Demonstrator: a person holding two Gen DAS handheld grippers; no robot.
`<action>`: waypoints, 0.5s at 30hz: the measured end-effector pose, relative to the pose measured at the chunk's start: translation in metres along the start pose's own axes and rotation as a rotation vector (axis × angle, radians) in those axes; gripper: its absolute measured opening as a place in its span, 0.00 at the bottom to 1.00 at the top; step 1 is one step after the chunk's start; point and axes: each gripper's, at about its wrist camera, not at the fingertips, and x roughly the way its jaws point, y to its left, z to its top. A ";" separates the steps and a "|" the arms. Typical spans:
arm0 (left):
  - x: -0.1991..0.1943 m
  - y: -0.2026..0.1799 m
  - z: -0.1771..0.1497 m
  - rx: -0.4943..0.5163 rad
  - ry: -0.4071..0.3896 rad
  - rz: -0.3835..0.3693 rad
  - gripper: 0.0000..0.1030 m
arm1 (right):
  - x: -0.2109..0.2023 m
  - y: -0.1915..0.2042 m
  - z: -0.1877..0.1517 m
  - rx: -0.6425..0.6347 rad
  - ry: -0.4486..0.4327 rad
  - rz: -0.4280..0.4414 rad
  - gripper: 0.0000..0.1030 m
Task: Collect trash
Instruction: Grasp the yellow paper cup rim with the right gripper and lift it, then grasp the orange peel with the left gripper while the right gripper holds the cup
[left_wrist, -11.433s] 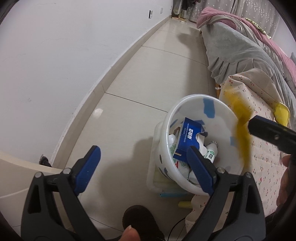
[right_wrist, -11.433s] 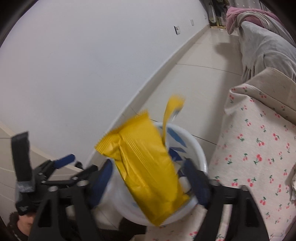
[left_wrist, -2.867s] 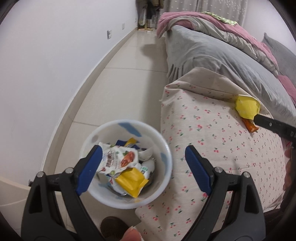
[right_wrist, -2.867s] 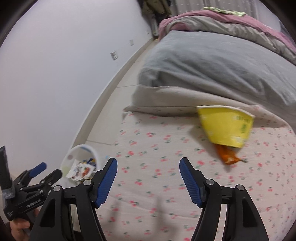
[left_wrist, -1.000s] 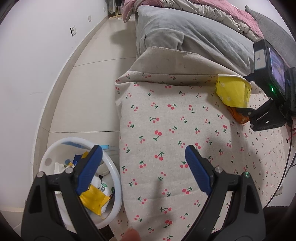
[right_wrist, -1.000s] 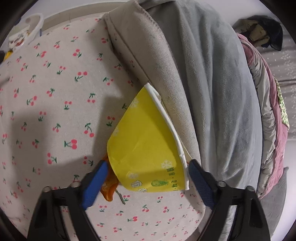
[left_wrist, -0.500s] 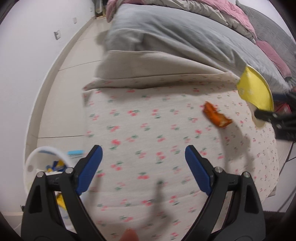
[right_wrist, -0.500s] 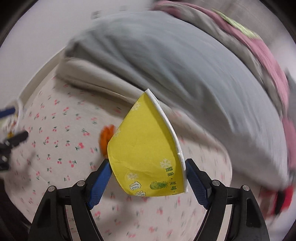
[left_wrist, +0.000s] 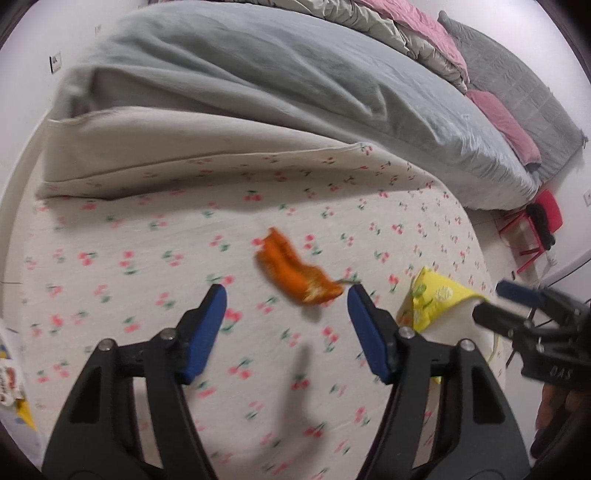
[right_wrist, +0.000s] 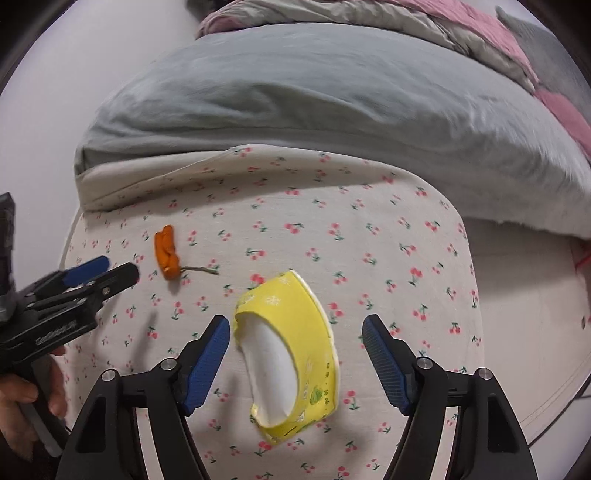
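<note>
- Fingers (left_wrist: 207, 328) of our left gripper (left_wrist: 286, 325) are standing wide apart in the left wrist view, with nothing between the blue pads.
- We are seeing an orange peel (left_wrist: 295, 273) lying on the cherry-print sheet (left_wrist: 147, 236), just ahead of the left gripper's tips and closer to the right-hand tip; it is blurred.
- We are seeing a yellow cup (left_wrist: 436, 299) at the right, flattened, next to our right gripper (left_wrist: 517, 302); from this view we cannot tell whether that gripper is touching it.
- We are seeing a grey blanket (left_wrist: 258, 81) covering the bed beyond the sheet, and a few wrappers (left_wrist: 11, 380) showing at the left edge.
- Going to the right wrist view, we are seeing the right gripper (right_wrist: 295, 339) with its fingers (right_wrist: 208, 350) spread wide and gripping nothing.
- The cup (right_wrist: 291, 354) is sitting between those fingers, apart from both pads, its white inside facing us; whether it is resting on the sheet (right_wrist: 369, 236) we cannot tell.
- The peel (right_wrist: 167, 256) is lying on the sheet well to the left of the cup, near the tips of the left gripper (right_wrist: 101, 271), which is coming in from the left edge.
- The blanket (right_wrist: 295, 92) is filling the top of this view.
</note>
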 end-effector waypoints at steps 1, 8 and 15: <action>0.004 -0.002 0.001 -0.010 0.003 0.001 0.61 | 0.002 -0.002 0.002 0.004 0.003 0.007 0.70; 0.021 -0.006 0.001 -0.077 0.013 -0.022 0.51 | 0.012 -0.014 -0.002 0.008 0.034 0.077 0.71; 0.017 -0.009 -0.001 -0.013 0.003 -0.032 0.32 | 0.027 -0.013 -0.010 0.003 0.102 0.124 0.79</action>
